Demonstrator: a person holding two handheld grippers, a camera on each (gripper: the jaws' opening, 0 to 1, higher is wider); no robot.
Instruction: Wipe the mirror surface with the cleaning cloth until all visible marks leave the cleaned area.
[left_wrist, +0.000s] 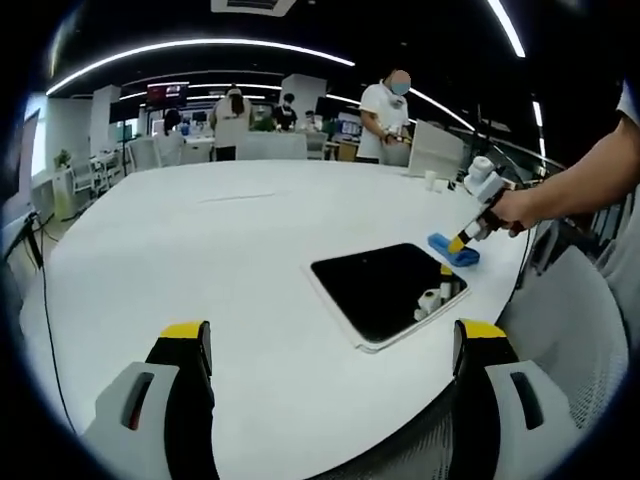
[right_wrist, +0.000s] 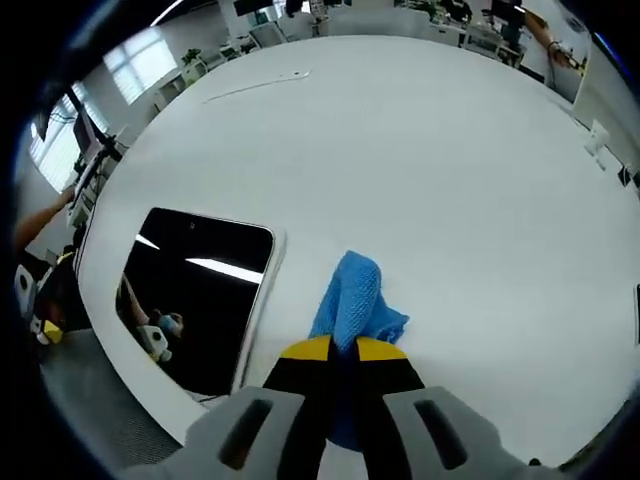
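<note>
A dark rectangular mirror (left_wrist: 388, 290) with a white rim lies flat on the white table (left_wrist: 230, 250), ahead and right of my left gripper (left_wrist: 335, 345), whose jaws stand wide apart and open with nothing between them. My right gripper (right_wrist: 345, 350) is shut on a blue cleaning cloth (right_wrist: 352, 305) that rests on the table just right of the mirror (right_wrist: 195, 290). In the left gripper view the right gripper (left_wrist: 462, 240) presses the cloth (left_wrist: 452, 250) down at the mirror's far right corner, held by a person's hand (left_wrist: 520, 208).
The round table's near edge runs close under the mirror (left_wrist: 420, 400). Small white items (left_wrist: 432, 180) stand near the far right edge. People stand at desks beyond the table (left_wrist: 385, 115). A mesh chair back (left_wrist: 570, 330) is at the right.
</note>
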